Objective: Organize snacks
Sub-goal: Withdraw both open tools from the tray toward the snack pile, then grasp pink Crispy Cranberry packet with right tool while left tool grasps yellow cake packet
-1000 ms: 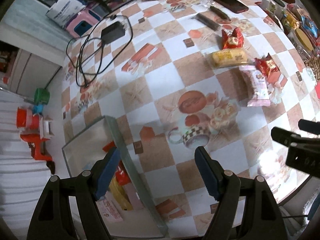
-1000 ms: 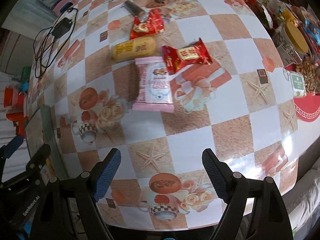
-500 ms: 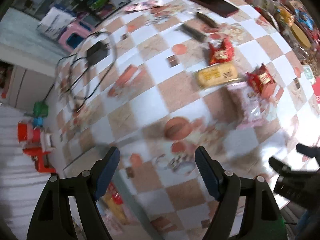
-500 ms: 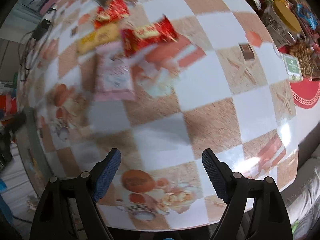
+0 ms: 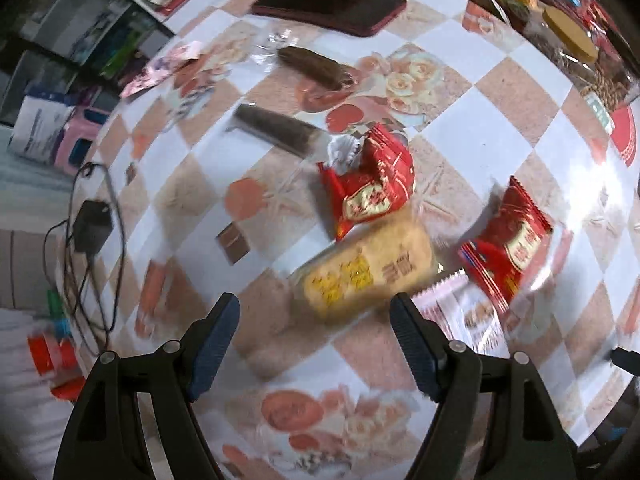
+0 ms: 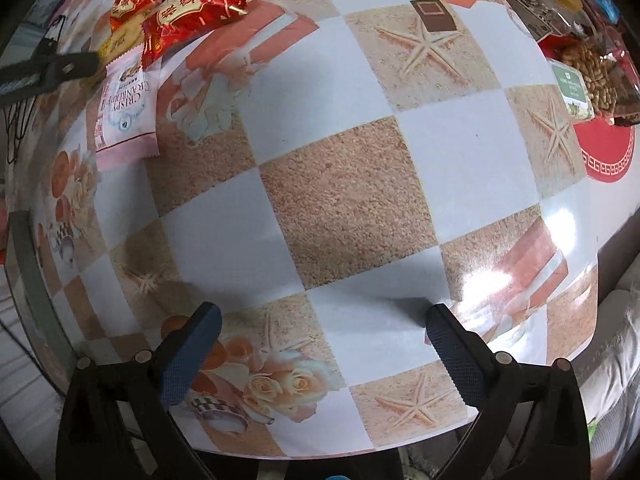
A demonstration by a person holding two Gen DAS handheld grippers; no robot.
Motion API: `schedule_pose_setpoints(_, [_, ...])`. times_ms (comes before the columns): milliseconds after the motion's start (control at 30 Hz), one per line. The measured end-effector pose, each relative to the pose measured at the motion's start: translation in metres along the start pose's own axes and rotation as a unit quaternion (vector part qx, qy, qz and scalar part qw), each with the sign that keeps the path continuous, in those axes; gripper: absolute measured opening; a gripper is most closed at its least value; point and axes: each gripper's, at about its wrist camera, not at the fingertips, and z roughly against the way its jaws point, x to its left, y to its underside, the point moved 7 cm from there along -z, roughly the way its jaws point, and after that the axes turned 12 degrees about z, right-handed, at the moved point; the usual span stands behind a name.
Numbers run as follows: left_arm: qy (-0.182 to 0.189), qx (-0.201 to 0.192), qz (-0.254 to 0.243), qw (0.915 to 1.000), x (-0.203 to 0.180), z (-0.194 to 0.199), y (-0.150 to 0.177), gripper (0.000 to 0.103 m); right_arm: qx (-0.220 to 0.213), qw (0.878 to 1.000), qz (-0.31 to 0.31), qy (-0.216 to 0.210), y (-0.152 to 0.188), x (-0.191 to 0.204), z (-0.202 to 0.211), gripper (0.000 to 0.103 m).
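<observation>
In the left wrist view my left gripper (image 5: 314, 334) is open and empty, just short of a yellow snack pack (image 5: 366, 268). Around it lie a red pack (image 5: 374, 188), a second red pack (image 5: 510, 244), a pink pack (image 5: 460, 312) and two dark bars (image 5: 316, 68) (image 5: 276, 128). In the right wrist view my right gripper (image 6: 320, 344) is open and empty over bare tablecloth. The pink pack (image 6: 126, 108), a red pack (image 6: 196, 10) and the left gripper's finger (image 6: 52, 70) sit at the far left.
A dark phone (image 5: 332, 6) lies at the back. A charger with cable (image 5: 90, 228) lies left. A heap of snacks and nuts (image 6: 596, 76) on a red mat (image 6: 608, 152) sits at the right. A clear box edge (image 6: 28, 264) shows at the left.
My left gripper moved forward from the clear box to the snack packs, now close to the yellow one. My right gripper swung right, away from the packs, and lower to the table.
</observation>
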Motion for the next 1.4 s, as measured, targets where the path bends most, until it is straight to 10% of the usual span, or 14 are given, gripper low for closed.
schedule_pose_setpoints(267, [0.037, 0.015, 0.016, 0.9991, -0.013, -0.016, -0.012, 0.082, 0.006, 0.999, 0.026, 0.027, 0.004, 0.019, -0.007, 0.103])
schedule_pose_setpoints(433, [0.071, 0.025, 0.049, 0.9959, -0.010, -0.012, -0.011, 0.042, 0.010, 0.998, 0.042, 0.043, 0.008, 0.025, -0.008, 0.103])
schedule_pose_setpoints(533, [0.063, 0.024, 0.047, 0.9966, -0.007, -0.010, 0.004, 0.037, 0.008, 0.998, 0.038, 0.043, 0.010, 0.024, -0.008, 0.103])
schedule_pose_setpoints(933, [0.057, 0.077, 0.144, 0.9849, 0.044, -0.003, 0.144, 0.039, 0.005, 0.998, 0.037, 0.045, 0.006, 0.014, -0.004, 0.103])
schedule_pose_setpoints(1400, [0.030, 0.024, 0.114, 0.9927, 0.050, 0.015, 0.114, 0.061, -0.067, 0.997, -0.012, -0.030, -0.090, 0.055, 0.041, 0.103])
